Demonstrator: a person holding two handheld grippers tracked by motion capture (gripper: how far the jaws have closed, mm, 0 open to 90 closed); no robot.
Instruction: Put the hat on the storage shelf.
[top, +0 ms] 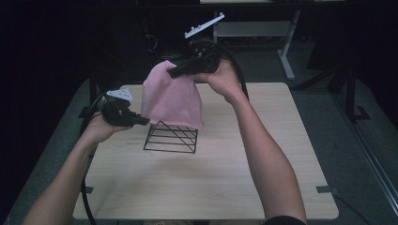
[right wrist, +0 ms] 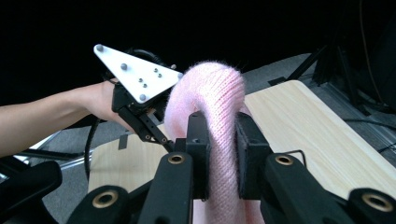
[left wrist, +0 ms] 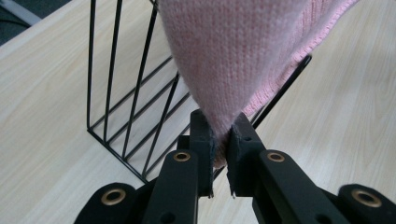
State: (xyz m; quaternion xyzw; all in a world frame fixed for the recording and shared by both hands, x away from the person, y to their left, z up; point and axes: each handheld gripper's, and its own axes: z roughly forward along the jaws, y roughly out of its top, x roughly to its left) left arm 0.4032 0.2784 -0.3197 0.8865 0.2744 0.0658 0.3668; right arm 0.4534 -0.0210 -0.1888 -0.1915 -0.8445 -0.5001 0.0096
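A pink knitted cloth (top: 171, 98) hangs spread between both grippers above a black wire rack (top: 171, 137) on the wooden table (top: 234, 178). My left gripper (top: 146, 121) is shut on the cloth's lower left corner, level with the rack's top. In the left gripper view the cloth (left wrist: 243, 51) narrows into the left gripper (left wrist: 220, 140), with the rack (left wrist: 135, 102) behind it. My right gripper (top: 172, 72) is held higher, shut on the cloth's upper edge. The right gripper view has a bunched fold of cloth (right wrist: 217, 107) pinched in the right gripper (right wrist: 219, 140).
The rack stands left of the table's middle. A white desk frame (top: 263, 28) stands on the floor beyond the far edge. Strips of tape (top: 326, 189) mark the table's near corners. Cables trail from both grippers off the left side.
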